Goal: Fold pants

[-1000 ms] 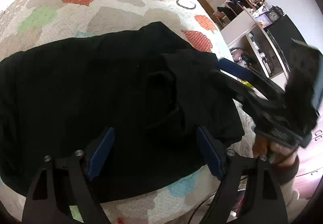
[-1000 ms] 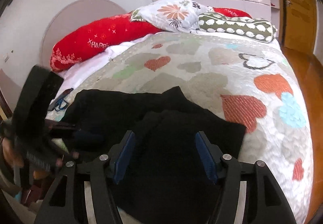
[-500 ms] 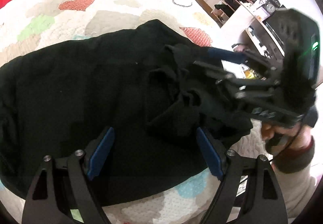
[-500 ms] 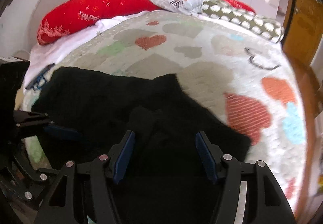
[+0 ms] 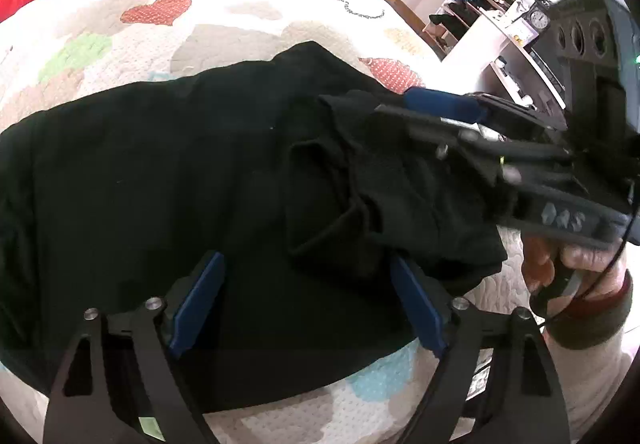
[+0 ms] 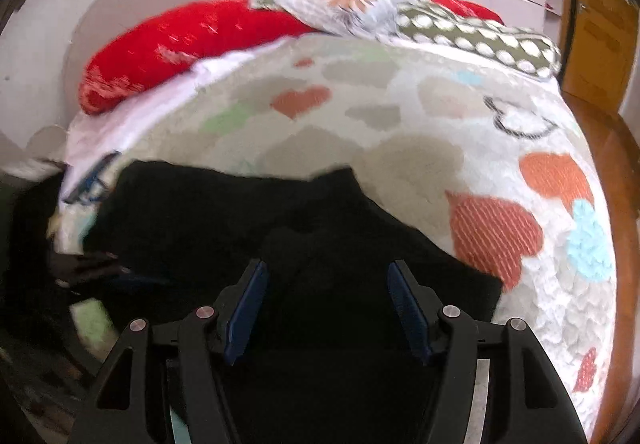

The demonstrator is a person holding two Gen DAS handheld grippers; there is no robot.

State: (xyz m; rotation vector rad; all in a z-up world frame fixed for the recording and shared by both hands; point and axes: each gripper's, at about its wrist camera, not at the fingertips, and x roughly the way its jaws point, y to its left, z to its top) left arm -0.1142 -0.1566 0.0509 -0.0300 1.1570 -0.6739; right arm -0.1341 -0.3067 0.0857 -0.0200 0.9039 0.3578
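Left wrist view, pants: black pants spread flat across the heart-print quilt, bunched folds at their right end.
Left wrist view, left gripper: left gripper hangs over the near edge, blue pads wide apart, nothing pinched; likely waiting to grab the hem.
Left wrist view, right gripper: right gripper comes in from the right over the bunched cloth, held by a hand; cannot tell its jaw gap here.
Right wrist view, right gripper: pads apart above dark fabric, no cloth pressed between them, gripping nothing.
Right wrist view, bed: red pillow and floral pillow at the head, well apart from pants.
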